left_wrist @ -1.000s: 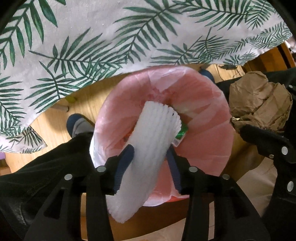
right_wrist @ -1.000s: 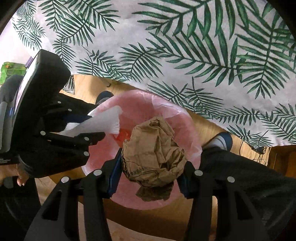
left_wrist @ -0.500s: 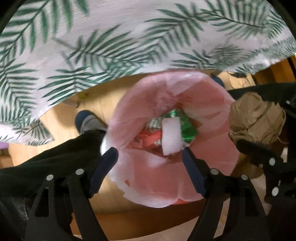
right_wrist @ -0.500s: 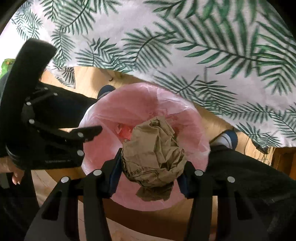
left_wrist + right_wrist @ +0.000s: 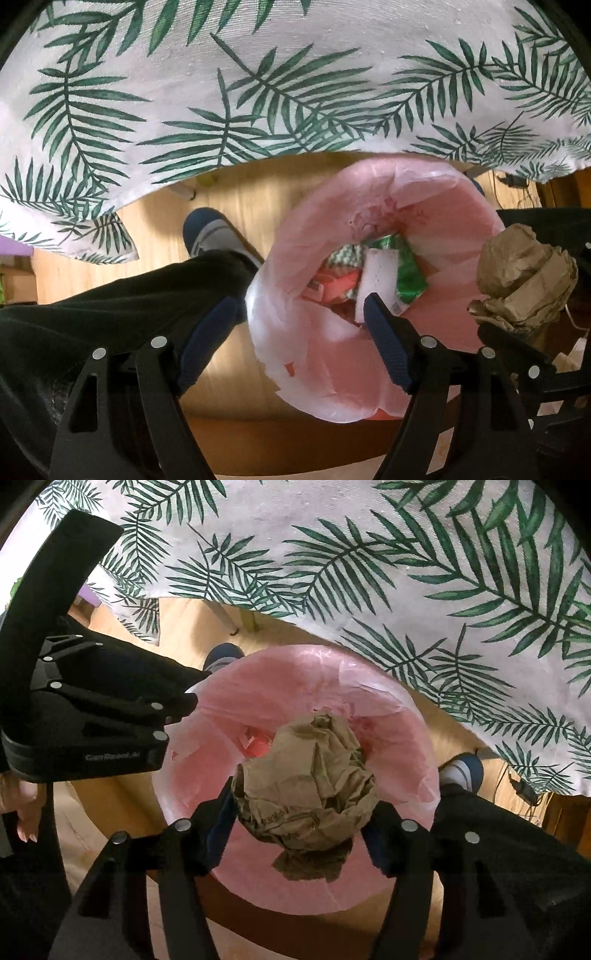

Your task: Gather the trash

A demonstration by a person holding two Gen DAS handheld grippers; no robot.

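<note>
Two tools hang over one round bin lined with a thin pink plastic bag [image 5: 458, 206], which stands on the wooden floor between the person's dark-trousered legs, just below the edge of a worktop draped in a white cloth printed with green palm leaves [image 5: 258, 92]. Furthest left, the left tool [image 5: 295, 328] stands released, its blue-padded fingers [image 5: 388, 343] spread wide with nothing between them; it points straight down over the near rim of the bin. Deep in the liner lie a white ribbed foam sleeve [image 5: 376, 280], a shiny green wrapper [image 5: 406, 277] and some red packaging [image 5: 332, 288]. To the right, the right tool [image 5: 299, 819] carries the crumpled ball of brown paper [image 5: 310, 782] directly above the bin's mouth; its jaws are opening, yet the ball sits between them and both pads appear to touch its sides. By the look of it the ball is very light, soft and springy, with no fragile part, so it should crush readily under a squeeze and swell back once freed. Its creased, matt surface looks grippy rather than slick. Pinching across the widest middle seems the surest hold, since the loose flap at its underside would likely tear or slip.
</note>
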